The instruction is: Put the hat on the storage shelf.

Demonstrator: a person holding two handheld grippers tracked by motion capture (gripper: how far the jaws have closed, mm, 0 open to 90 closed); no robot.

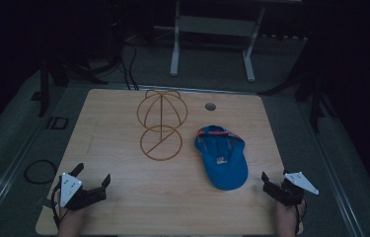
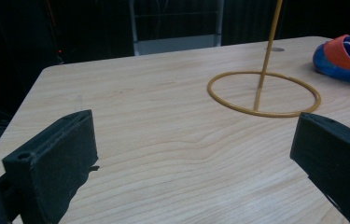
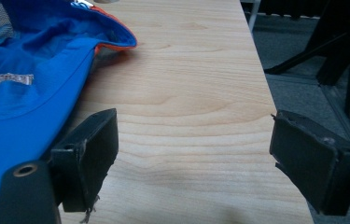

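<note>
Blue cap [image 1: 222, 157] lies upside down near the spread, empty right gripper [image 1: 277, 183]; a pinch on loose fabric could slip. Left gripper [image 1: 92, 181] is spread too, and the wire stand [image 1: 161, 123] might tip if bumped.

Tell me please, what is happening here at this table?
A person sits at a light wooden table with black two-jaw tongs in each hand. The left tongs and the right tongs rest near the front edge, both open and holding nothing. A blue fabric cap with orange trim lies upside down near the right tongs. A thin golden wire hat stand stands upright beyond the middle of the table. Nothing has been picked up yet.
</note>
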